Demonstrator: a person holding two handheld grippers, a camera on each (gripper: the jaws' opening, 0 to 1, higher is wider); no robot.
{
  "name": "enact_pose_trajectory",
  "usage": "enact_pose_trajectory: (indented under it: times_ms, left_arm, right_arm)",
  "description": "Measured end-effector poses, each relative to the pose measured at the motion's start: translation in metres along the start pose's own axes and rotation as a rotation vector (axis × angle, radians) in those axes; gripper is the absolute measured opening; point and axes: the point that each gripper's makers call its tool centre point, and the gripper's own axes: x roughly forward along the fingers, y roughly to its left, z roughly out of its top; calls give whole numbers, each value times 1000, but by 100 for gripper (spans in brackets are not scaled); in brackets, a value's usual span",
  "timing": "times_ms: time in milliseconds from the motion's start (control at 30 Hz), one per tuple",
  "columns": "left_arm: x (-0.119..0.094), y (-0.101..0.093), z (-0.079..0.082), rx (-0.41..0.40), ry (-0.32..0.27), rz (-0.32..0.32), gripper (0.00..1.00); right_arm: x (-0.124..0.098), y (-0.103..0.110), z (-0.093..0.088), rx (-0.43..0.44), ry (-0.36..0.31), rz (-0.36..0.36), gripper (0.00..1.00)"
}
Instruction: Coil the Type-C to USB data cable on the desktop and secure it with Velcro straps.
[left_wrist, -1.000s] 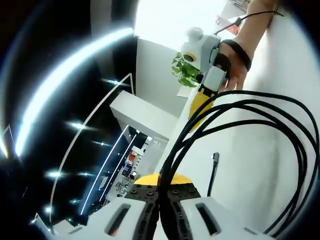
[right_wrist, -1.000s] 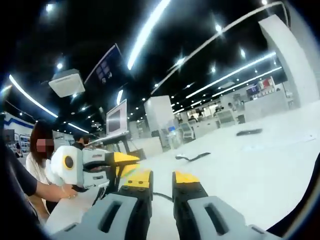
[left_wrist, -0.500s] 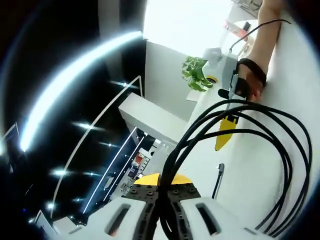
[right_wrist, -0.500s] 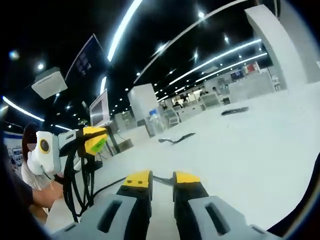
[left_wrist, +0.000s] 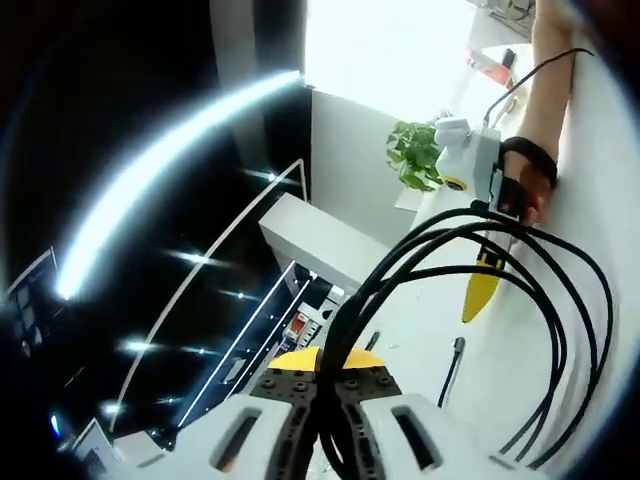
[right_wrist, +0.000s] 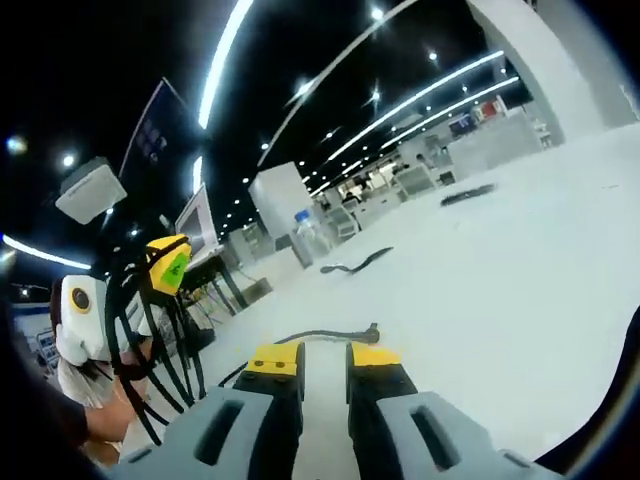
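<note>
- Left gripper view: the left gripper (left_wrist: 320, 385) has its jaws clenched on a bunch of black cable (left_wrist: 560, 320) strands at about 6 o'clock.
- From the jaws the strands rise toward 1 o'clock, fan into several loops and sweep down the 3 to 5 o'clock side; the coil hangs over the white desk (left_wrist: 610, 170).
- One loose cable end with a small plug (left_wrist: 458, 346) lies near the middle, just to the 4 o'clock side, pointing toward 12 o'clock; which end it is cannot be told.
- The right gripper (left_wrist: 482, 290) shows at about 2 o'clock in this view: white body, yellow tips, held by a hand (left_wrist: 525, 190) with a black strap around it.
- A green plant (left_wrist: 415, 160) stands just beside that gripper's body, on its 10 o'clock side.
- Right gripper view: the right gripper (right_wrist: 323, 357) has its jaws parallel with a narrow gap, released, nothing between them.
- The cable tail with its plug (right_wrist: 372, 331) lies on the desk (right_wrist: 500, 290) just beyond the yellow tips, slightly to the 1 o'clock side.
- At 9 o'clock the left gripper (right_wrist: 168, 265) holds the black loops (right_wrist: 150, 350), which hang down from it.
- A dark strap (right_wrist: 357, 264) lies on the desk above centre; a second dark strip (right_wrist: 467, 194) lies farther off toward 2 o'clock.
- A bottle (right_wrist: 305, 236) stands at the far edge of the desk, near 11 o'clock.
</note>
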Motion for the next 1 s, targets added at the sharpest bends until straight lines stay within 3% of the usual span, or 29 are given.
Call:
enact_pose_trajectory:
  times_ms: [167,467,733,1000]
  left_arm:
    - [0,9,2,-22,-12,18,4]
    - [10,27,8,-63,-34,27,4]
    - [13,36,22,-60,-49,23,4]
    - [11,46,43,-64,-88,32,4]
  right_arm:
    - [2,4,-1,128,-8,19,16]
    - [2,-1,-1,127,0,-5,21]
    - [4,1,-4,104,12,-4,25]
    - [4,-10,-3,86,1,-54,28]
